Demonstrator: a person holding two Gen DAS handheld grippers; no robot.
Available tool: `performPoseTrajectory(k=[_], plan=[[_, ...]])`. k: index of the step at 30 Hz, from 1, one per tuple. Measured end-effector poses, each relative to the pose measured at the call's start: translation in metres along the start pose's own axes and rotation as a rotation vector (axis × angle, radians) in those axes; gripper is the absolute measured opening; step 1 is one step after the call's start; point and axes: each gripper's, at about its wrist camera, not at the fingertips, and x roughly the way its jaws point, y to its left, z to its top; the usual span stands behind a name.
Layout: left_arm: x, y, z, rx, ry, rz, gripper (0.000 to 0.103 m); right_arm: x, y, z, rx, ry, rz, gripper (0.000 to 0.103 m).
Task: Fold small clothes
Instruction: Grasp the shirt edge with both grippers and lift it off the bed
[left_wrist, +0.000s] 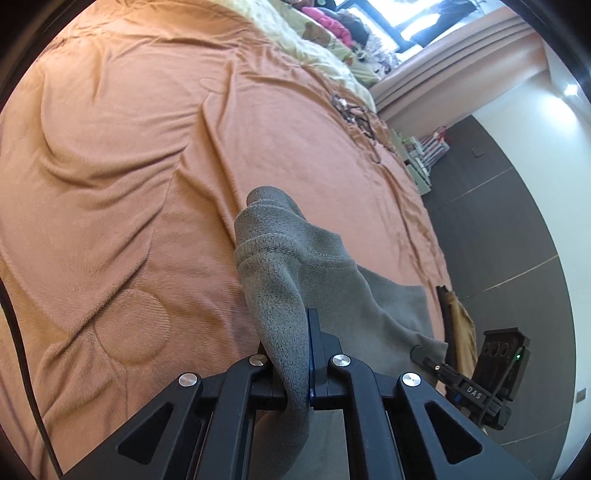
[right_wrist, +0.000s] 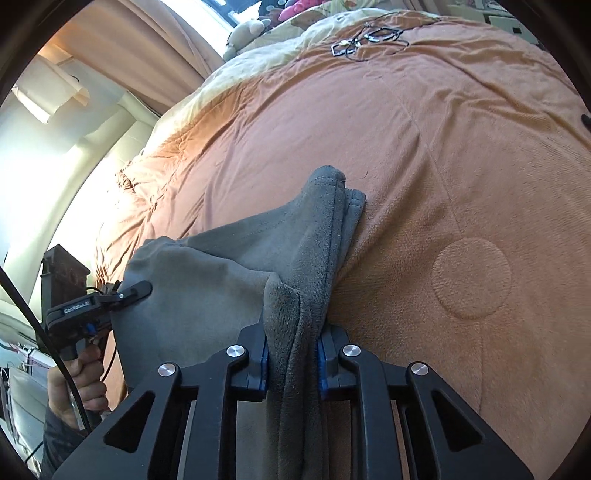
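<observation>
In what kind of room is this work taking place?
Most likely a bedroom: a wide bed under an orange quilted bedspread, a beige stuffed toy near its head, and long beige curtains by a bright window.

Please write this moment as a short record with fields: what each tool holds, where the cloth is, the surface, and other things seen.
left tool: shut on grey cloth, pinching an edge
right tool: shut on the same cloth, pinching a bunched, layered edge
cloth: stretched between both tools, lifted over the bed
surface: bed with orange cover, wrinkled
other things: cables at the far end of the cover; pale blanket beyond them
fold state: cannot tell how far it is done
</observation>
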Motion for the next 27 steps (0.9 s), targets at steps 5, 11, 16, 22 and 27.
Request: performPoseTrajectory(k=[5,11,16,22,27], plan=[[-0.013,-0.015,-0.003,0.030,-0.016,-0.018,0.005,-0.018,0.009,-0.010,-0.034,-0.023,0.028,0.012],[-0.035,-0.029,-0.006,0.057,-0.046,-0.041,0.005,-0.033,0.011,-0.010,-0.044,-0.054,0.042,0.012],[-0.052,-0.036,-0.011,0.073,-0.072,-0.045,0.005,-0.047,0.009,-0.013,-0.042,-0.077,0.060,0.012],[-0.061,-0.027,-0.012,0.061,-0.081,-0.049,0.005,-0.052,0.017,-0.016,-0.070,-0.093,0.070,0.012],[-0.065,-0.031,-0.013,0.079,-0.081,-0.047,0.005,-0.052,0.020,-0.013,-0.089,-0.100,0.081,0.012]])
